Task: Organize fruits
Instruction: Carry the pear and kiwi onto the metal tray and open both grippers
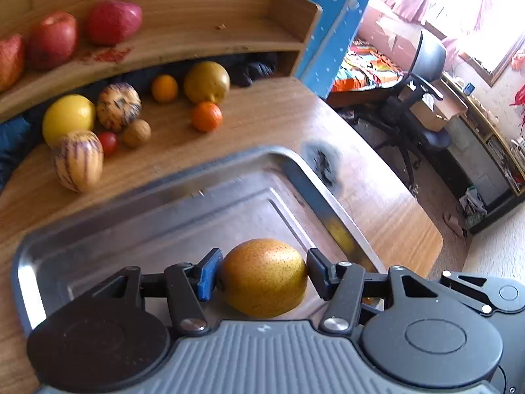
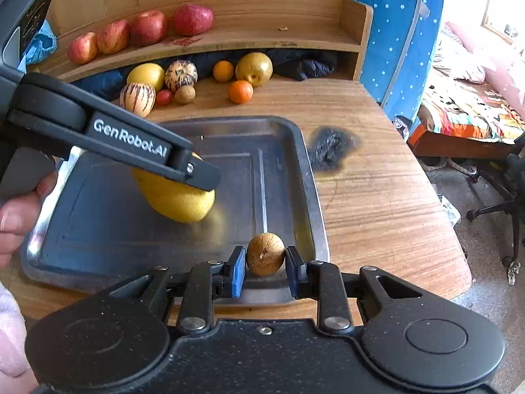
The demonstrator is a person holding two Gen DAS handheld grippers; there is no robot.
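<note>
Holding now: the left hand-held gripper (image 1: 262, 274) clamps a yellow-brown speckled pear (image 1: 263, 277) between its two pads, low over the metal tray (image 1: 164, 193).
Right side: the right hand-held gripper (image 2: 265, 264) has a small round brown fruit (image 2: 265, 253) between its pads; the gaps are very thin, and I cannot tell if the pads really press it.
Place of fruits: both carried fruits are over the tray, the pear toward its middle, the small fruit near its front right rim; the other fruits lie on the tabletop (image 2: 377, 197) behind the tray, and the red apples (image 2: 147, 28) stand on the wooden shelf (image 2: 262, 37).
Risk of rolling: the tray floor is smooth and both fruits are round, so after release they probably roll, maybe against each other.
Risk of slipping: the pear is wide and smooth, held only at its two sides; a tilt of the wrist may let it slide out and drop.
Risk of collision: the two tools work over the same tray, rather near, so one arm may knock the other fruit.
Risk at rim: the small fruit is close to the rim and may fall out on the tabletop if it is let go there.
</note>
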